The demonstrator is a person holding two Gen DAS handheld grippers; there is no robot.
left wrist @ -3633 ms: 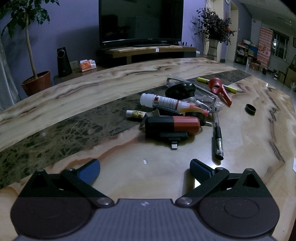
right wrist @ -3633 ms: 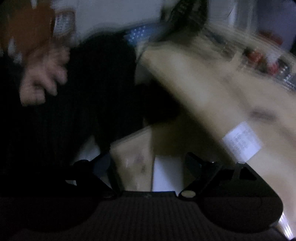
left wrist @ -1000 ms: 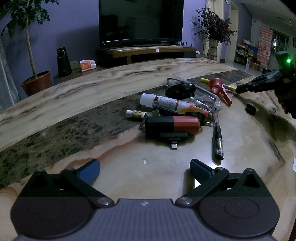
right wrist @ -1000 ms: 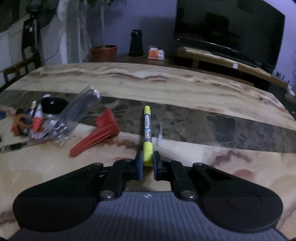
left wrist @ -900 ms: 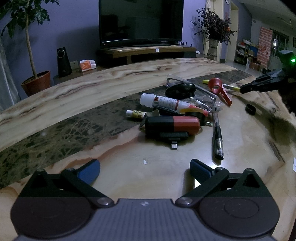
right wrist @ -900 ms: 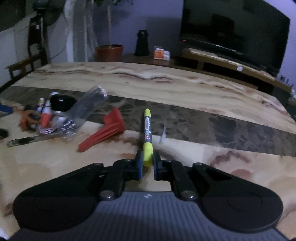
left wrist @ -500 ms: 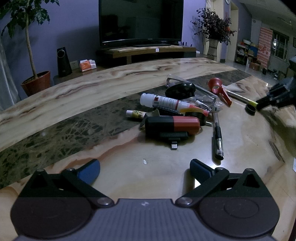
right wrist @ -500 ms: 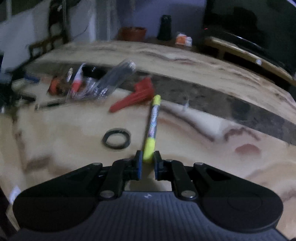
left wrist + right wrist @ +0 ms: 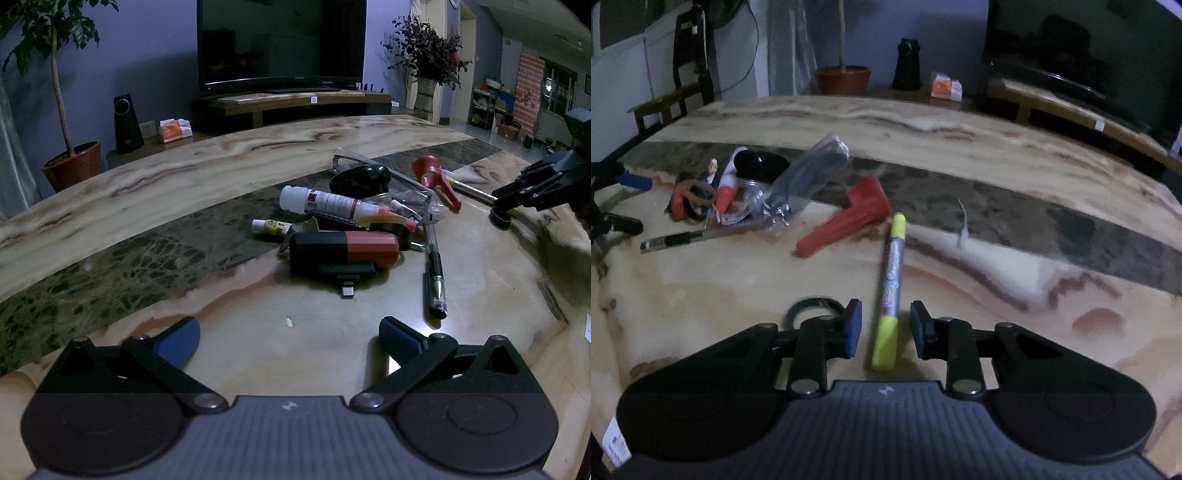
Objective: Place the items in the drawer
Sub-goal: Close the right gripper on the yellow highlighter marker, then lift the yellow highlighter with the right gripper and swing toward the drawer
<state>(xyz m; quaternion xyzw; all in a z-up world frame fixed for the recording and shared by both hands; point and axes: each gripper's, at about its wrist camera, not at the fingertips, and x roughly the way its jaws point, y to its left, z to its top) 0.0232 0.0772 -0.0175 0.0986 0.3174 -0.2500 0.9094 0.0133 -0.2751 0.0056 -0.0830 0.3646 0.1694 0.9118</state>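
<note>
Lying on the tabletop (image 9: pixel 701 302) between the spread right tongs (image 9: pixel 885 328), which have just been opening, the yellow marker (image 9: pixel 892 291) touches neither pad. Its long axis runs straight ahead from them. The left tongs (image 9: pixel 290 334) (spread, empty) sit well apart.

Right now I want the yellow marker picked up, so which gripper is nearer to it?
Right. The right gripper straddles the yellow marker's near end, its jaws just opened off it. The left gripper hovers open before the clutter pile, with the marker far off to its right.
</note>
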